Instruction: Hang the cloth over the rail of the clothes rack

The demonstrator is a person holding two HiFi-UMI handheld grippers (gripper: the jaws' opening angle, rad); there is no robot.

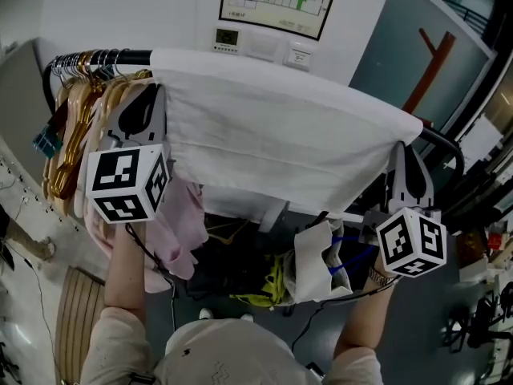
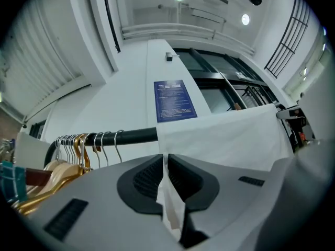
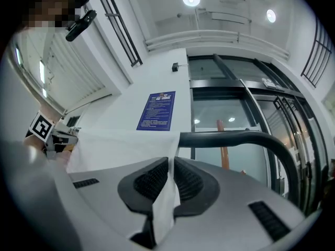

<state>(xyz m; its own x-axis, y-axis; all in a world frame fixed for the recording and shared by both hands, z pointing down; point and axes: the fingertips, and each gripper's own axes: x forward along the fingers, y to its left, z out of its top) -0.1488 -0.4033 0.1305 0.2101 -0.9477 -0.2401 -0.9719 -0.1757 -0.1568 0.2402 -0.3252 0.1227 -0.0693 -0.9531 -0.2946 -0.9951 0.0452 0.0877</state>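
Note:
A white cloth [image 1: 280,135] lies draped over the black rail [image 1: 124,57] of the clothes rack, spread from near the hangers to the rail's right bend. My left gripper [image 1: 154,95] is shut on the cloth's left edge [image 2: 166,192], just below the rail [image 2: 131,135]. My right gripper [image 1: 407,157] is shut on the cloth's right edge [image 3: 166,203], beside the rail's curved end [image 3: 246,137]. In both gripper views a fold of white fabric is pinched between the dark pads.
Wooden and gold hangers [image 1: 74,127] crowd the rail's left end, with a pink garment [image 1: 176,231] hanging below. A basket of clothes and bags [image 1: 321,263] sits under the rack. A wall with a blue notice [image 2: 174,99] is behind.

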